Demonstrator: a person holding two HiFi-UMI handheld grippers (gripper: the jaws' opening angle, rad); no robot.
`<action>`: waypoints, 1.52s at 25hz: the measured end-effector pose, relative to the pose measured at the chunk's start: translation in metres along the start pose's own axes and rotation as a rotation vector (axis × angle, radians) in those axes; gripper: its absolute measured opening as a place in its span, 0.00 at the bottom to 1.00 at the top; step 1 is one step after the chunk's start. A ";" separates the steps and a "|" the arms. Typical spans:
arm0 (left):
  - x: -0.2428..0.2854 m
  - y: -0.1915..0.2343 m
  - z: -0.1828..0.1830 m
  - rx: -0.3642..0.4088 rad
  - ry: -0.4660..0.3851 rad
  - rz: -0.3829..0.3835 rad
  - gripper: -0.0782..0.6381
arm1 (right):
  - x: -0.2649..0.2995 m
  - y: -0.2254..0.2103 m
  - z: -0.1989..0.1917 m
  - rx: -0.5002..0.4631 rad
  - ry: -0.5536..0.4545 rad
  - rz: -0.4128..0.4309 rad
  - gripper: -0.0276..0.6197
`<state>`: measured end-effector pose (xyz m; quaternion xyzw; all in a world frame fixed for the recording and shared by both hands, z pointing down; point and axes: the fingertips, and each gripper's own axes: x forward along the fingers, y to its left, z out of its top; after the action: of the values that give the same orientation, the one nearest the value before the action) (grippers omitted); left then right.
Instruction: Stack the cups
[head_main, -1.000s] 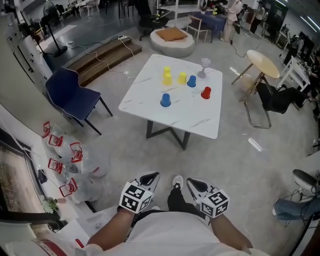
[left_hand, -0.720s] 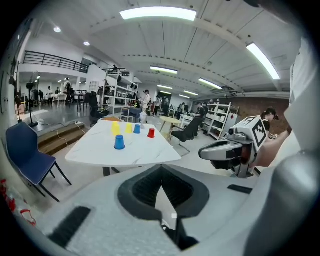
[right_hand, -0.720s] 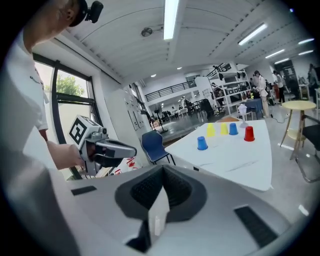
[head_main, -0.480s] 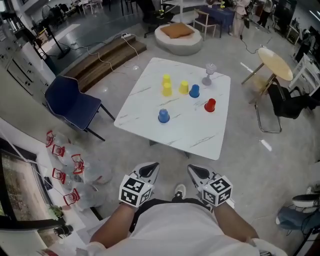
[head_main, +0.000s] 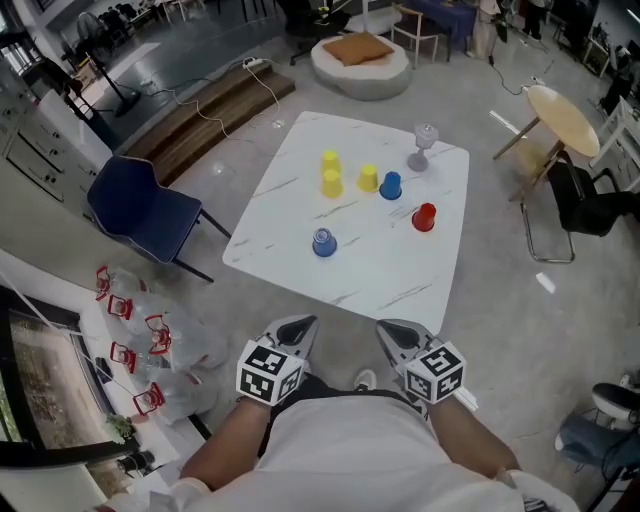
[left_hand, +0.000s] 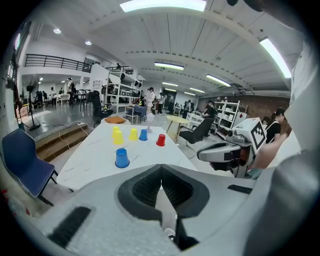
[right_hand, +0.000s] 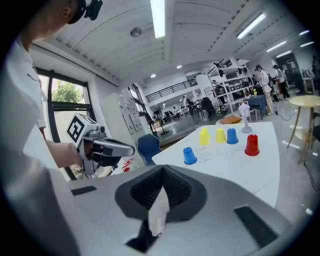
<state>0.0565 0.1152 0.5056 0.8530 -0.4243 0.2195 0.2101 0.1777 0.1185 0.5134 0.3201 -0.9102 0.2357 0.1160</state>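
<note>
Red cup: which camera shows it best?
The right gripper view: the red cup looks biggest there, its whole side clear on the table. The head view shows the red cup small, from above. The left gripper view shows the red cup small too, far off.

Bright ceiling strips; fisheye edges dark (vignetted)

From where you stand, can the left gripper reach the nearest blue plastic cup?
Probably not: left gripper is short of the white marble table; nearest blue plastic cup sits further in.
</note>
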 end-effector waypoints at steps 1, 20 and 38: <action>0.004 0.004 0.002 0.002 0.005 -0.004 0.12 | 0.003 -0.004 0.001 0.005 -0.001 -0.005 0.05; 0.082 0.159 0.080 0.196 0.072 -0.281 0.12 | 0.129 -0.065 0.032 0.101 0.038 -0.359 0.05; 0.077 0.253 0.057 0.242 0.155 -0.391 0.12 | 0.280 -0.101 0.017 -0.083 0.345 -0.479 0.45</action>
<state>-0.0967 -0.1038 0.5446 0.9186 -0.2040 0.2887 0.1769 0.0259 -0.1074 0.6362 0.4760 -0.7845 0.2151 0.3343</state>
